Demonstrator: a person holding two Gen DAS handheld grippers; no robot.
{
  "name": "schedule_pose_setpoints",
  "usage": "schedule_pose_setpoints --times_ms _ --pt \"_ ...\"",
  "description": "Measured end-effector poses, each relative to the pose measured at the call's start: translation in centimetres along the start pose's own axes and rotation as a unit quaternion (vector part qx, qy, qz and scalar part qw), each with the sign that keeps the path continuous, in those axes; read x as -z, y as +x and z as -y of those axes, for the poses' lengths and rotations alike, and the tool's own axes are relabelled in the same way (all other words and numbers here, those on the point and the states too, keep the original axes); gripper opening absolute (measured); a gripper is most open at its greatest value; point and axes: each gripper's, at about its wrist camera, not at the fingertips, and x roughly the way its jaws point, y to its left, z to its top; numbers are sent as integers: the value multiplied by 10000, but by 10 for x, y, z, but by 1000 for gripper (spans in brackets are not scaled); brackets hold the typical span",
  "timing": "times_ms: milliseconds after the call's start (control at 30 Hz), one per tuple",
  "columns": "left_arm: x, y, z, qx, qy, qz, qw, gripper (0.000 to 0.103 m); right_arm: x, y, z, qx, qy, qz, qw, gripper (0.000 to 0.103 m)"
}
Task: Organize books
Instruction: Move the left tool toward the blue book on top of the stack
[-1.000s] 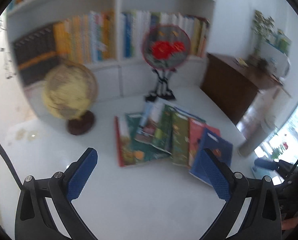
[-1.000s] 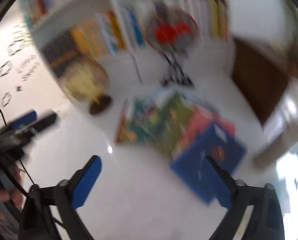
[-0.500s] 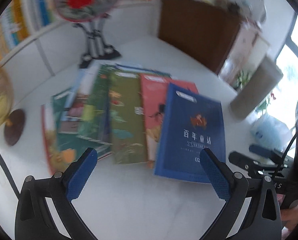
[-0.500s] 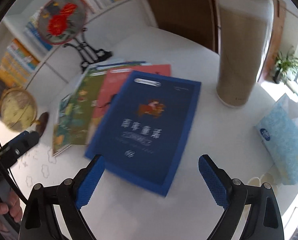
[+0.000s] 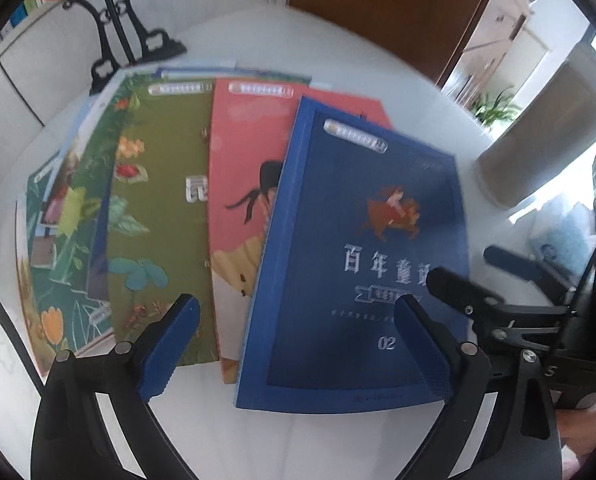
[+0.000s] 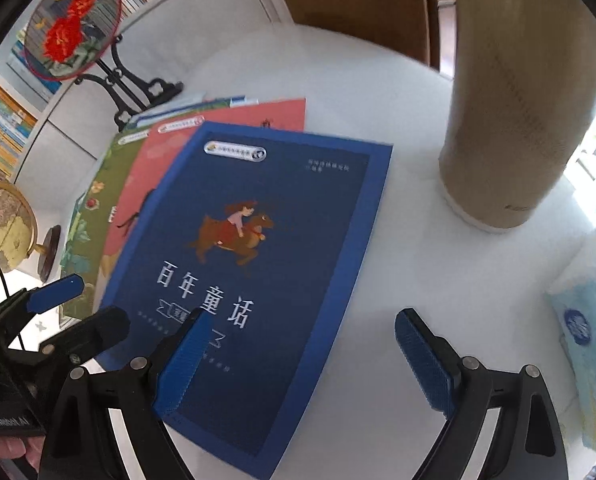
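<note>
1. Left wrist view: left gripper (image 5: 293, 344) has its jaws spread wide and holds nothing; they have just been closing a little. It hangs over the near edges of the fanned books on the white table (image 5: 338, 52). The blue book (image 5: 358, 264) is topmost, overlapping the pink book (image 5: 241, 168), then the green book (image 5: 157, 200). The right gripper's black fingers show at right edge.
2. Right wrist view: right gripper (image 6: 302, 360) is spread and empty, with its left pad over the blue book (image 6: 257, 248) and its right pad over bare table. Tan cylinder (image 6: 510, 120) stands right of the books, tissue pack (image 6: 590, 344) far right, globe (image 6: 1, 228) and round fan on a stand (image 6: 73, 24) at left.
</note>
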Motion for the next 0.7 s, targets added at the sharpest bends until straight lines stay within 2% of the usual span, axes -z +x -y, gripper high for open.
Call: schedule_pose_setpoints --times_ms 100,200,367,467,633,700 --pt "2 -1 -6 171 -210 76 9996 97 -5 5 -5 27 -240 -61 9997 93" --pt "4 -3 -12 391 -331 72 9987 97 -9 9 -10 -190 -367 -90 9991 93" --pt "11 -9 -23 443 -428 60 9981 96 -14 17 -24 -426 -634 -207 9969 96" --pt "17 -14 -30 486 -550 66 9973 91 -16 21 -33 -636 -844 -253 9941 96" --pt "31 -25 -50 617 -790 159 9948 86 -18 20 -63 -915 -1610 -166 9826 92" --pt "40 -24 -65 682 -1108 -2 9915 85 -20 22 -79 -1104 -1966 -184 9741 92"
